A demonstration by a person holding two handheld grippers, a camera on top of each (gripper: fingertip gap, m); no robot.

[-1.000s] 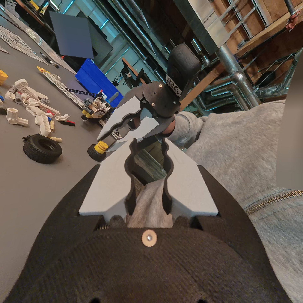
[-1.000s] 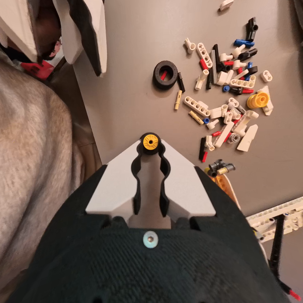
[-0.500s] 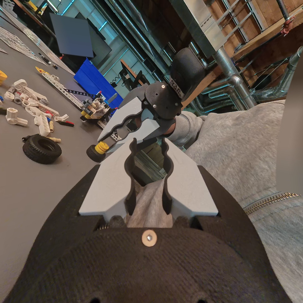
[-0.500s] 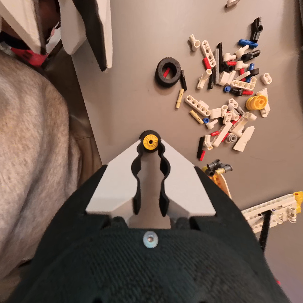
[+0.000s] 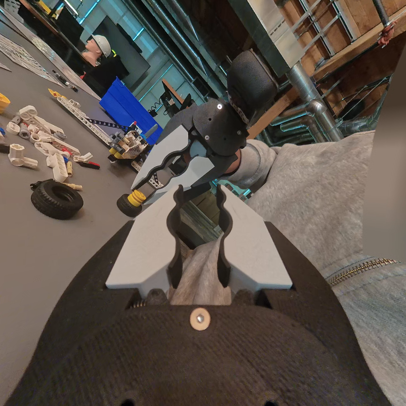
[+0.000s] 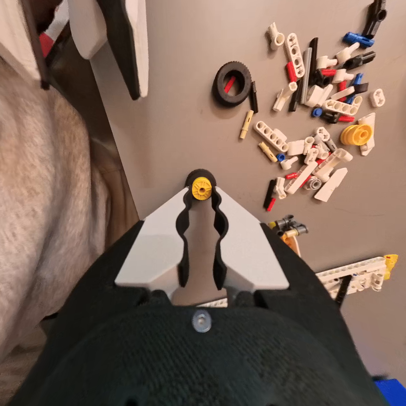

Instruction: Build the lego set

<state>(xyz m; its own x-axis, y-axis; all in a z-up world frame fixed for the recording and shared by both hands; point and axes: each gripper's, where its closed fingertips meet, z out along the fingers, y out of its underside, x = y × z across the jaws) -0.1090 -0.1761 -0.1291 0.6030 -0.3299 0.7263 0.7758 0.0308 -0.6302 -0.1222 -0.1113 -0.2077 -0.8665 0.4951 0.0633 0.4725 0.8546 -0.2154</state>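
Right hand-held gripper (image 6: 201,191) was closed down on a small wheel (image 6: 201,185): yellow ribbed hub pinched between the wavy black rubber pads at the tips, black treaded tyre on the far end. In the left wrist view the same wheel (image 5: 131,201) sat at the near edge of the matte grey worktop (image 5: 55,252), tyre touching or just above the surface, cannot tell which.

Left hand-held gripper (image 5: 198,191) was spread wide and held nothing. Light grey wedge-shaped fingers (image 5: 252,246) with scalloped black liners, coarse layered black printed body. It hung off the worktop edge, pointed toward the right unit, with fuzzy grey fleece sleeve (image 5: 307,186) behind the gap.

Loose parts lay well apart from the gripped wheel:
- larger bare black tyre (image 6: 231,84), lying flat, knurled tread, short red axle inside the ring
- tan pin (image 6: 246,124) and black pin just beside it
- scattered pile (image 6: 318,131) of white perforated beams, red, blue and black connectors, grey bushes
- yellow pulley-type hub (image 6: 358,134) at the pile's far side, resting against a white panel piece
- long white holed beam assembly (image 6: 351,276) with yellow end piece, to the right of the gripper body
- small yellow and grey sub-assembly (image 6: 290,228) just beside the right finger

Blue plastic bin (image 5: 125,107) stood beyond the worktop.
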